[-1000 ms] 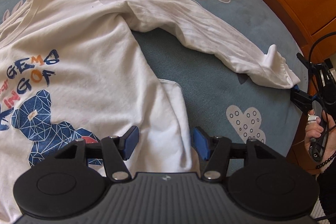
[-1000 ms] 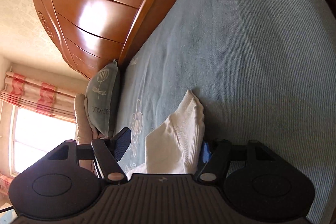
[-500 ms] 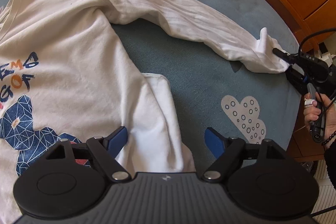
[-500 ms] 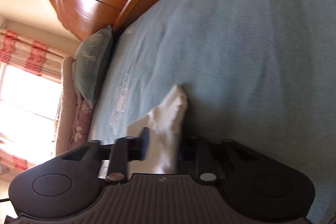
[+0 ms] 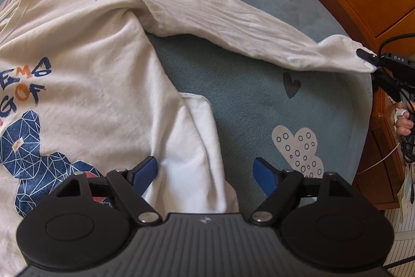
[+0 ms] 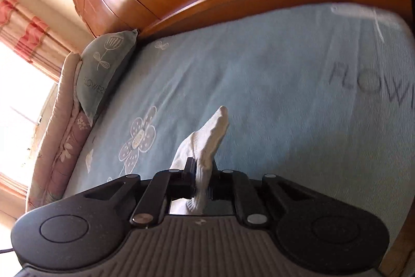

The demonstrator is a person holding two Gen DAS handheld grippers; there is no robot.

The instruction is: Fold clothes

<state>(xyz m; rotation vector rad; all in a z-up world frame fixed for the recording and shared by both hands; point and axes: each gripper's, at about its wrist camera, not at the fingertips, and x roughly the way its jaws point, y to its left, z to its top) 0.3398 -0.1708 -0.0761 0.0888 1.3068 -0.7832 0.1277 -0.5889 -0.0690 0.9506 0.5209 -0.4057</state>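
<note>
Shirt (image 5: 85, 64): white long-sleeved knit, lying flat on the bed (image 5: 259, 105), print up. Looks light, limp and stretchy; likely to sag and crease wherever unsupported. Right tool (image 6: 201, 186) clamped on the cuff (image 6: 207, 144), sleeve (image 5: 233, 27) drawn out straight. Left tool (image 5: 205, 173) gaping over the side hem (image 5: 197, 147), pinching nothing. Best holds are probably cuff, hem corners and shoulder seams.

Window (image 6: 15, 105) glare, perhaps slight blur
</note>
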